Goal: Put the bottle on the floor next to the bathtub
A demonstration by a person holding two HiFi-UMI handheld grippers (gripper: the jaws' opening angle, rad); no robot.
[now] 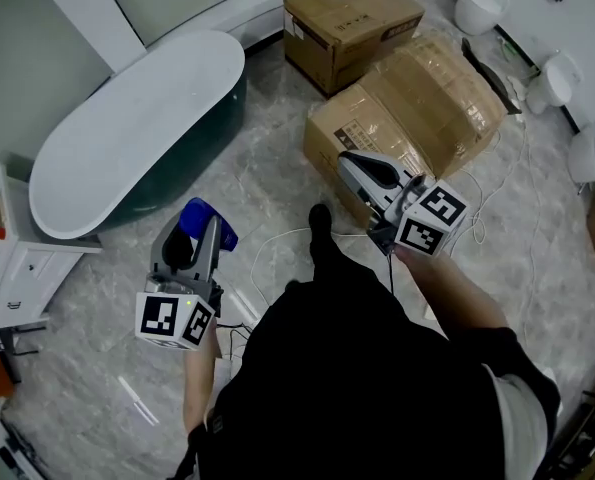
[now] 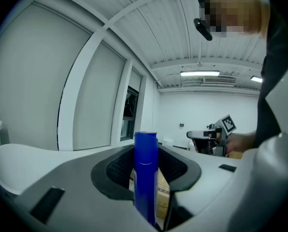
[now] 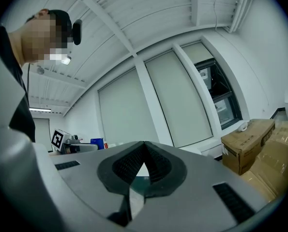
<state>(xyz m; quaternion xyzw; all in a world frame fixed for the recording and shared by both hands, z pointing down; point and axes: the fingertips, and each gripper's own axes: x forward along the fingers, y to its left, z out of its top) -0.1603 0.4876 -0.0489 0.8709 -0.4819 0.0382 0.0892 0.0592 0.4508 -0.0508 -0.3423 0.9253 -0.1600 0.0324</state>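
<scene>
Grips the blue bottle upright between the ribbed black pads of the left gripper, clenched on its smooth cylindrical body. Shows no readable label on the side turned to the camera. Holds it off the floor, over grey marbled tile, just off the near end of the bathtub.

Presents the right gripper with jaws closed tip to tip and nothing between the pads. Reveals only a sliver of white and dark green through the gap lower down.

Bears black-and-white square patterns on each marker cube, with no lettering.

Gives, in the head view alone, a white cable looped over the tile and the tub's form: a long oval, white on top, with a dark green outer wall.

Sets two brown cardboard boxes beyond that: first a taped box wrapped in glossy clear film, then a plain box with dark print too small to read. Lines white ceramic fixtures along the far wall.

Adds, from the gripper views only, tall blind-covered windows, a panelled white ceiling and a strip light. Catches each gripper in the other's camera.
</scene>
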